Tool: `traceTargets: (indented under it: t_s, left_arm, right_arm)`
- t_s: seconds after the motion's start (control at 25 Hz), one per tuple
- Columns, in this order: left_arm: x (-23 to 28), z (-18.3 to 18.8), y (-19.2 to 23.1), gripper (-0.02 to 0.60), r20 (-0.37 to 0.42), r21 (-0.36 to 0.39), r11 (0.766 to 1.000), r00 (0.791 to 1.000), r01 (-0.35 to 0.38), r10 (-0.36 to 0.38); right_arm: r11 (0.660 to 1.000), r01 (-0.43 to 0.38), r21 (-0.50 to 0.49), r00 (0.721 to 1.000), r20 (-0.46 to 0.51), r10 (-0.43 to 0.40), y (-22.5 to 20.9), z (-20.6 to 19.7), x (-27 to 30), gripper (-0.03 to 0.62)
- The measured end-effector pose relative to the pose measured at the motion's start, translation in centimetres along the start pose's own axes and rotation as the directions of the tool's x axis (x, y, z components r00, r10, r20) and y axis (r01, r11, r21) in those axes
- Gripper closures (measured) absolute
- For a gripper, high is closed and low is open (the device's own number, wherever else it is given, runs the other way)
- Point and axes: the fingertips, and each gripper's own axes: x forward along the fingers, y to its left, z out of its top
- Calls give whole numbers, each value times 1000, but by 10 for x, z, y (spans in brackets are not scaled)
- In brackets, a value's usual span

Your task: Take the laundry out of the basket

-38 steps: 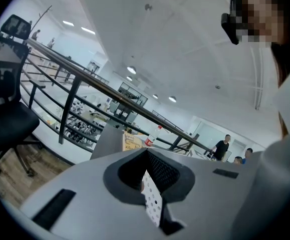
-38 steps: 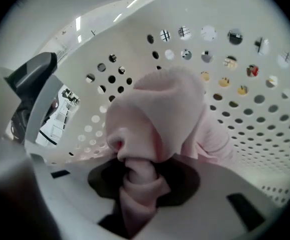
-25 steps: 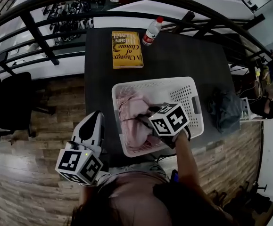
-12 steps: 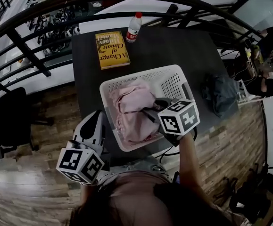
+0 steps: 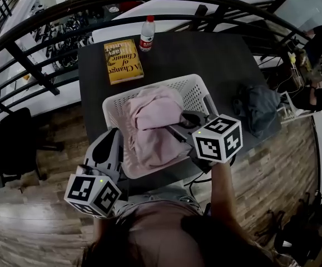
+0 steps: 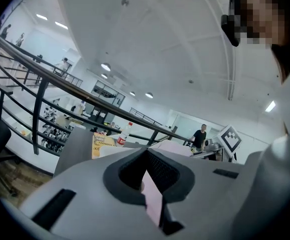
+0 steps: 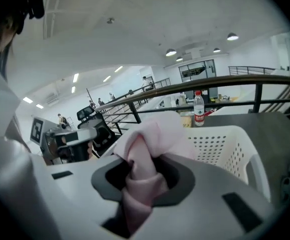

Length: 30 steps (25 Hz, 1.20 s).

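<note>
A white perforated basket (image 5: pixel 204 95) stands on the dark table (image 5: pixel 205 57). My right gripper (image 5: pixel 176 129) is shut on a bunched pink garment (image 5: pixel 152 124), which rises in a heap above the basket's rim. In the right gripper view the pink cloth (image 7: pixel 146 171) fills the gap between the jaws, with the basket wall (image 7: pixel 220 149) behind. My left gripper (image 5: pixel 113 137) hangs outside the basket's near left corner, jaws together and nothing clearly held. In the left gripper view only a thin pink sliver shows in the slit between its jaws.
A yellow book (image 5: pixel 123 60) and a water bottle (image 5: pixel 146 33) lie at the table's far side. A dark grey-blue cloth (image 5: pixel 256 109) sits on the table right of the basket. A black railing (image 5: pixel 38 24) curves round behind, and a black chair (image 5: pixel 5 143) stands at left.
The right gripper has risen and drawn the pink garment up, so the cloth now stands higher above the basket rim. The left gripper has shifted slightly beside the basket.
</note>
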Motion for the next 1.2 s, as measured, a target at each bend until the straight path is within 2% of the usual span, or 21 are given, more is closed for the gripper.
traceTargets:
  t_s: [0.16,0.28,0.64,1.2]
  left_arm:
    - [6,-6,-18,583,18,6,999,999,-32,32]
    - [8,-9,-32,583,32,12,999,998,-52,52]
    - [9,-7,-63,583,74,42,994,993,-101,97]
    - [18,-22,-116,583,97,49,993,990,-110,105]
  right_arm:
    - [999,-10,-43,1000,2,10,-12,2,-14,502]
    - [998,-50,-44,998,38,51,-16,4,-26,502]
    - [993,-82,-83,983,158,94,-28,34,-69,502]
    - [980,-96,-173,913,378,155,-38,93,-186,502]
